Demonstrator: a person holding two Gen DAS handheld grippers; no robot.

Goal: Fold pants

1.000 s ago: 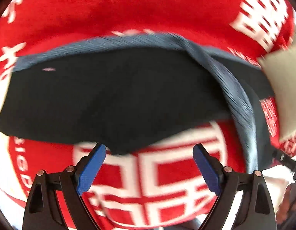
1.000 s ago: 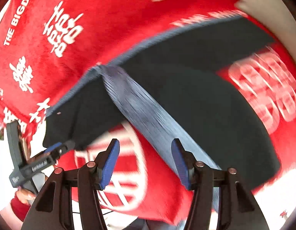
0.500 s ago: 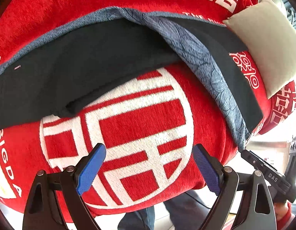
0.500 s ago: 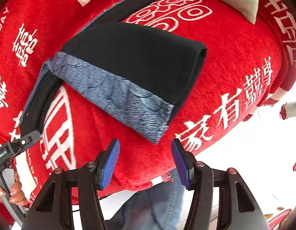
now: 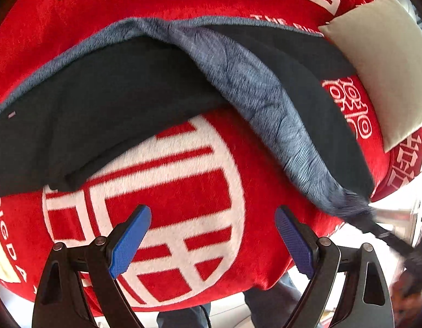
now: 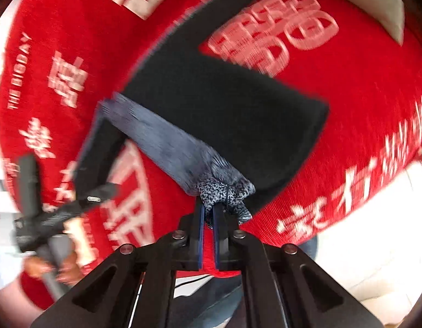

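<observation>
Right gripper (image 6: 208,217) has its blue pads pressed together on the bunched corner of the grey patterned waistband (image 6: 224,191) of the pants (image 6: 232,104), pinching that cloth just above the near edge of the red blanket (image 6: 361,87). From that pinch the waistband runs up and to the left as a grey strip, and the black pants spread beyond it, one leg reaching toward the top of the right wrist view. Left gripper (image 5: 212,242) is spread wide with nothing between its blue pads (image 5: 129,243), hanging over the large white emblem (image 5: 167,207) woven into the blanket, clear of the pants. The pants lie flat on the blanket, with a beige pillow (image 5: 383,63) beside their far right end. Blue jeans (image 5: 268,303) of the person show below the blanket's edge.
</observation>
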